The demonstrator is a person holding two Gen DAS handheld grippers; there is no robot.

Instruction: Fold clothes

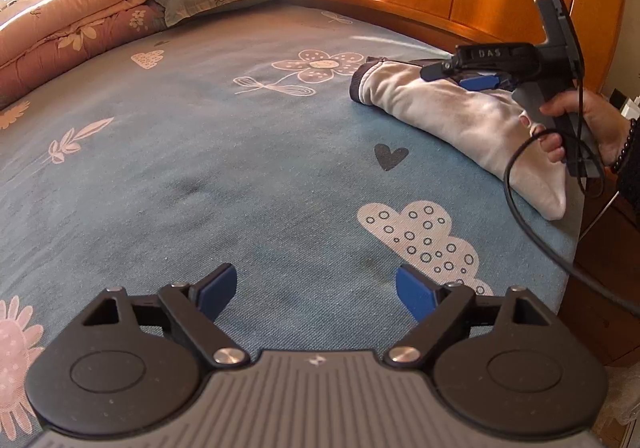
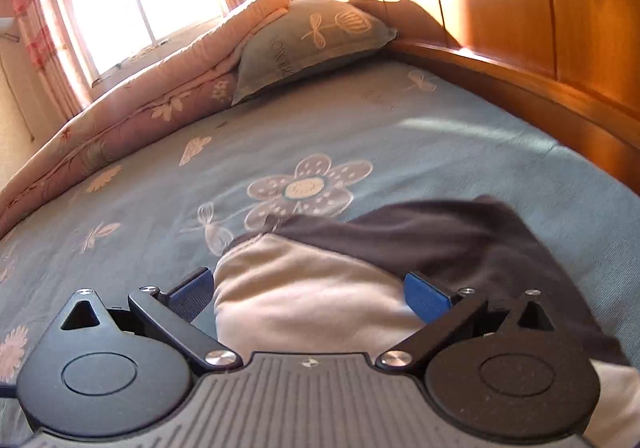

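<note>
1. The left gripper, at the bottom of the left wrist view, stands wide open over bare blue bedsheet, nothing between its jaws.
2. The right gripper is also spread wide; the cream and dark folded garment lies between its blue pads, apparently not pinched.
3. In the left wrist view the garment sits at the right of the frame, near the bed's edge, under the right gripper.
4. Risk: closing from here may catch only the top layer, so the fold could peel open.
5. Risk: the dangling cable crosses the garment's near end and might snag it.
6. Risk: a sideways nudge could slide the bundle off the bed's edge.
</note>
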